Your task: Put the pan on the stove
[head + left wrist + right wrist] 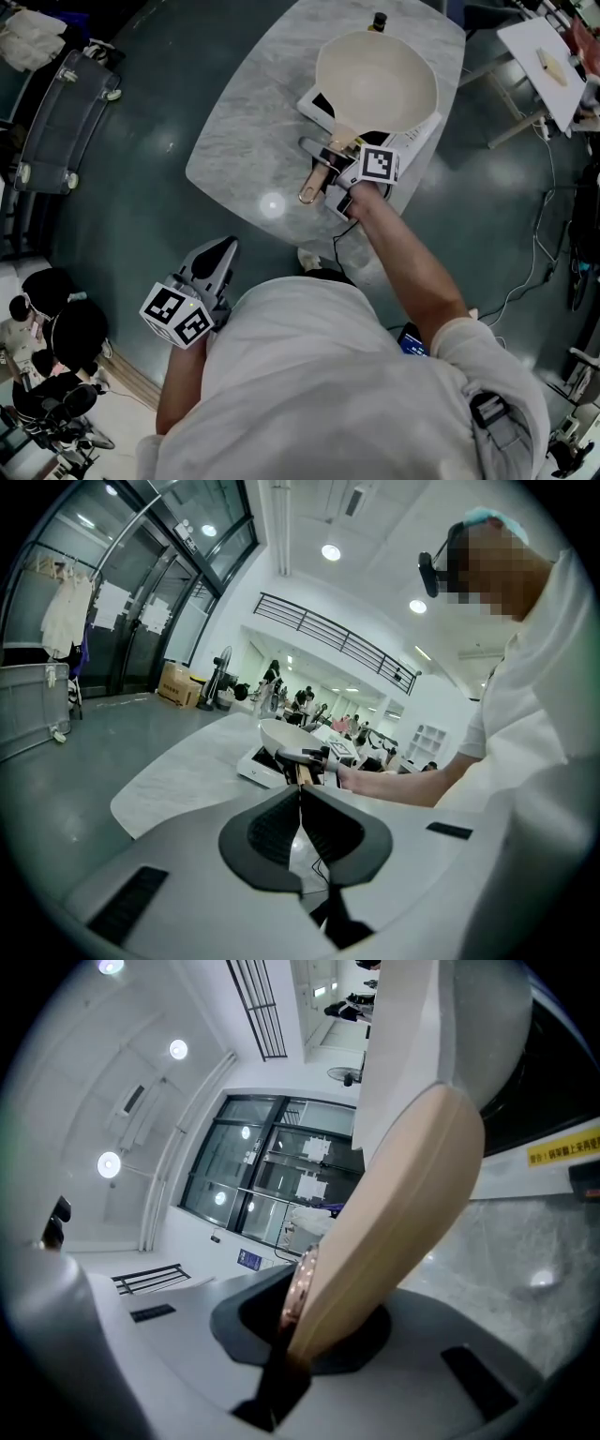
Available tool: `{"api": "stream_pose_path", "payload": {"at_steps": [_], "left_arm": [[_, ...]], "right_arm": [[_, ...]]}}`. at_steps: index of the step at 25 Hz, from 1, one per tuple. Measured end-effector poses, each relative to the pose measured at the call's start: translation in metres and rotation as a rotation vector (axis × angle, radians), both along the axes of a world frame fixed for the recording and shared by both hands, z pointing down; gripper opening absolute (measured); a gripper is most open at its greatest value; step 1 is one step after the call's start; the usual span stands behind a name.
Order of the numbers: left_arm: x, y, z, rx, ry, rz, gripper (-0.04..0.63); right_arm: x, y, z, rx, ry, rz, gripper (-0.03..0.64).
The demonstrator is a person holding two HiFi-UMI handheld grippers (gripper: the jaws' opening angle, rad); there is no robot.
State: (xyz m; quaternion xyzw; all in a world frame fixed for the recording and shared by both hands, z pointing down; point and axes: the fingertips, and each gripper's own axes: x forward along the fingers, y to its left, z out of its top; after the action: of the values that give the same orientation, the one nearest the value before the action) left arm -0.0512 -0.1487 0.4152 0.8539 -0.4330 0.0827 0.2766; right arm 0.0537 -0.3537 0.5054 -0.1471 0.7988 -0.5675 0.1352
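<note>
The stove (314, 103) lies on the far right part of the tabletop (234, 141). The pan (375, 80) is over the stove, but I cannot tell if it rests on it. A bottle (379, 19) stands behind the pan, at the far edge. The pan's handle (323, 169) points back toward me and sits between the jaws of my right tool (326, 161). My left tool (220, 248) is off the tabletop, near me on the left, above the floor (141, 216). A case (66, 117) lies on the floor far to the left. Another table (544, 52) stands far to the right.
</note>
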Motion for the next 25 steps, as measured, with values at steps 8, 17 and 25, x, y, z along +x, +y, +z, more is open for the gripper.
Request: {"api": "stream_pose_path", "payload": {"at_steps": [8,17,25], "left_arm": [[-0.009,0.003,0.003,-0.003,0.013,-0.001,0.02],[-0.017,0.01,0.005,0.006,0.029,0.017,0.02],[-0.029,0.018,0.003,0.006,0.043,0.036,0.02]], "right_arm": [[-0.004,0.002,0.001,-0.018,-0.007,-0.018,0.06],[0.002,-0.003,-0.002,-0.034,-0.041,0.017,0.201],[0.01,-0.005,0.001,-0.065,-0.048,0.079,0.296]]}}
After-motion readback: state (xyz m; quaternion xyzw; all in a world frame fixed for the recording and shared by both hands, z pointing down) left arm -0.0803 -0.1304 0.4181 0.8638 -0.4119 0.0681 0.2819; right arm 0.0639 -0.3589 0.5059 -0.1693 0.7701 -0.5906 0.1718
